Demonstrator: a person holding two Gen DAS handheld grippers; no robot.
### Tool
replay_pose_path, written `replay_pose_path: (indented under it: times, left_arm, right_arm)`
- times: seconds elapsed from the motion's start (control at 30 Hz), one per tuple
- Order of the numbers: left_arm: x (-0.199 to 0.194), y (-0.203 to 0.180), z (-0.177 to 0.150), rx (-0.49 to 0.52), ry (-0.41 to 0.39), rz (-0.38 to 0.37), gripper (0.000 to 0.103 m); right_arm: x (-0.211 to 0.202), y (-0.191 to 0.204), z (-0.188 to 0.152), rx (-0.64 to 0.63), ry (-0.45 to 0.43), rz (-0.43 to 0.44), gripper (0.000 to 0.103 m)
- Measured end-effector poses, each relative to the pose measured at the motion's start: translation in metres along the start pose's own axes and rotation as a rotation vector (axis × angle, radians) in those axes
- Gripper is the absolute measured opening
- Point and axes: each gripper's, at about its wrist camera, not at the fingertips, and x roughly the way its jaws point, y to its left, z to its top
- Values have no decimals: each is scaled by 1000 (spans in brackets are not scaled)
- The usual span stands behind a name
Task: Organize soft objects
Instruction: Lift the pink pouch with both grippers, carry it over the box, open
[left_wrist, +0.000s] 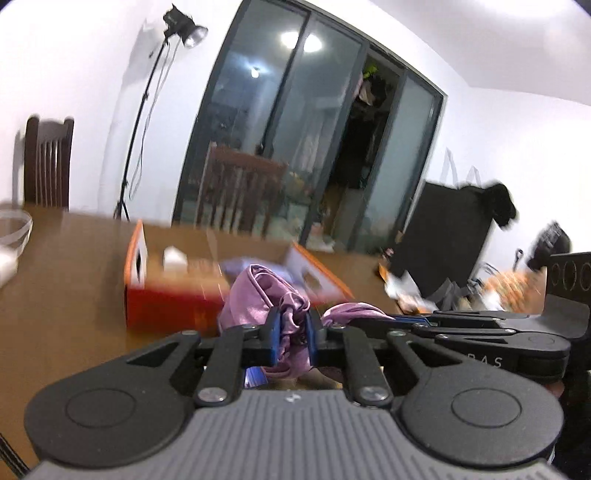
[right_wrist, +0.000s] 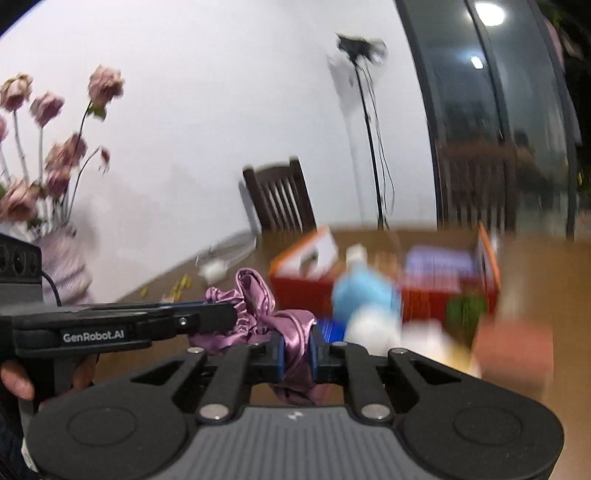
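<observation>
A shiny purple satin cloth (left_wrist: 255, 295) is bunched up and held off the brown table by both grippers. My left gripper (left_wrist: 292, 334) is shut on one bunch of it, the fabric squeezed between the blue pads. My right gripper (right_wrist: 296, 356) is shut on another part of the purple cloth (right_wrist: 255, 295), which also hangs below its jaws. In the left wrist view the right gripper (left_wrist: 373, 316) reaches in from the right beside the cloth. In the right wrist view the left gripper (right_wrist: 221, 317) comes in from the left, a person's hand under it.
An open orange cardboard box (left_wrist: 170, 299) with items inside stands on the table (left_wrist: 66, 280) behind the cloth. Blurred soft things, one light blue (right_wrist: 364, 295), lie before the box (right_wrist: 443, 295). A vase of pink flowers (right_wrist: 62, 266), chairs (right_wrist: 280, 199), a light stand and glass doors surround the table.
</observation>
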Motion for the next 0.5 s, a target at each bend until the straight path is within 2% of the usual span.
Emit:
replay_pose_path:
  times: [0.07, 0.17, 0.27, 0.4, 0.47, 0.5]
  left_arm:
    - [33, 16, 28, -2, 23, 18, 15]
    - [92, 51, 65, -74, 103, 50, 15]
    - [148, 85, 86, -117, 184, 114, 14]
    - [208, 118, 93, -136, 276, 206, 16]
    - [227, 130, 92, -114, 316, 219, 35]
    - [232, 134, 90, -111, 323, 235, 46]
  right_arm:
    - [34, -17, 39, -20, -1, -1, 12]
    - [96, -45, 83, -14, 42, -2, 12]
    - [164, -74, 110, 6, 127, -16, 12]
    - [254, -111, 123, 111, 281, -21, 12]
    - [287, -120, 122, 128, 328, -45, 14]
    - [299, -124, 120, 148, 343, -55, 20]
